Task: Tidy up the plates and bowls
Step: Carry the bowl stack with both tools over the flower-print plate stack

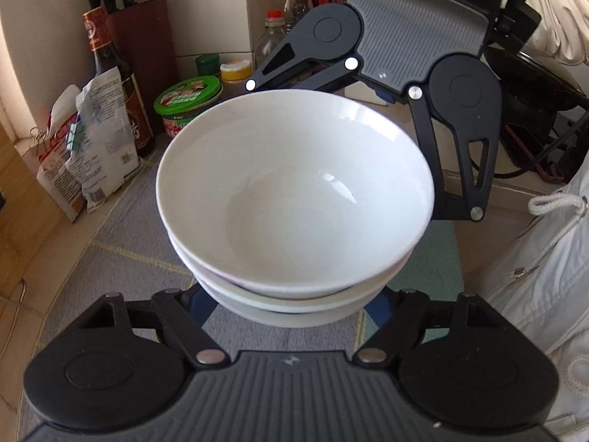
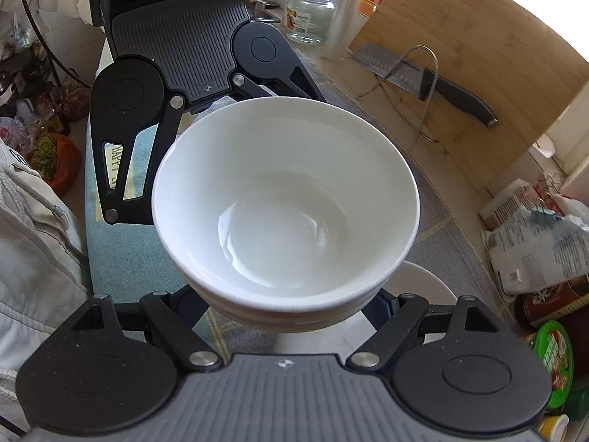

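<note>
Stack of bowls (image 1: 294, 199): three nested white bowls, held above the mat between the two grippers, one on each side.
Hidden: the fingertips of both grippers lie under the stack; contact cannot be seen.
Left gripper (image 1: 291, 313): jaws partly apart around the lowest bowl's base, apparently gripping it.
Right gripper (image 2: 291, 316): likewise, closed on the stack's underside.
Contents: the top bowl is empty.
Plate (image 2: 423, 287): white, on the mat, mostly covered by the stack.
Surface: grey-green mat (image 1: 140, 258) on a counter.
Surroundings: green-lidded tub (image 1: 187, 105), sauce bottle (image 1: 110, 73), bags, cleaver (image 2: 423, 77), wooden board (image 2: 478, 55).
</note>
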Motion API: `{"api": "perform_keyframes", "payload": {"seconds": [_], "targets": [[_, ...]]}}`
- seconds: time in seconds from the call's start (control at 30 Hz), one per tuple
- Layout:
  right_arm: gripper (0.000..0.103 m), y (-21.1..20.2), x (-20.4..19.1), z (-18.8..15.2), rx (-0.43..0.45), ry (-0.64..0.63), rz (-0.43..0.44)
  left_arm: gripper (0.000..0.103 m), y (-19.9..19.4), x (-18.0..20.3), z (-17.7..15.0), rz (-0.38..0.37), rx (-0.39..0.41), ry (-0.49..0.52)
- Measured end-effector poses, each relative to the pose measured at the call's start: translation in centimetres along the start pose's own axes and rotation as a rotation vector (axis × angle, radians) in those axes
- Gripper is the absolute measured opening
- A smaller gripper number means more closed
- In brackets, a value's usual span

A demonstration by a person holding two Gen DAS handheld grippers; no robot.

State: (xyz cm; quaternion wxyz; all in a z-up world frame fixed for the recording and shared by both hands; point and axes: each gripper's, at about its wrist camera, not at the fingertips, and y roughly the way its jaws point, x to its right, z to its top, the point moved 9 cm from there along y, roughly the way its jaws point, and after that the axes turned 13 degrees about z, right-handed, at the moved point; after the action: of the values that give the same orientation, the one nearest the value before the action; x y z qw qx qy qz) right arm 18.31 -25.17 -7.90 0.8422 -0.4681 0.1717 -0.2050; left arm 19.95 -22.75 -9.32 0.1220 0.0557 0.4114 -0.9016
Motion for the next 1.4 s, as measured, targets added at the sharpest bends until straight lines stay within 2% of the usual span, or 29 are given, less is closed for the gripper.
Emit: {"api": "perform_keyframes", "payload": {"seconds": [0.27,0.63,1.07,1.4], "targets": [[0.088,-1.7,2.8,-3.4,0.000,0.046,-0.047,0.080,3.2,0.3,3.3,-0.015,0.010,0.057],[0.088,-1.5,5.4,-7.0,-0.027,0.101,-0.045,0.080,7.5,0.4,4.5,-0.043,-0.007,0.070],[0.088,-0.3,7.5,-7.9,-0.045,0.118,-0.022,0.080,10.1,-0.3,4.5,-0.065,-0.040,0.050],[0.089,-0.2,7.8,-8.1,-0.046,0.145,-0.012,0.080,10.2,-0.6,4.2,-0.085,-0.043,0.019]]}}
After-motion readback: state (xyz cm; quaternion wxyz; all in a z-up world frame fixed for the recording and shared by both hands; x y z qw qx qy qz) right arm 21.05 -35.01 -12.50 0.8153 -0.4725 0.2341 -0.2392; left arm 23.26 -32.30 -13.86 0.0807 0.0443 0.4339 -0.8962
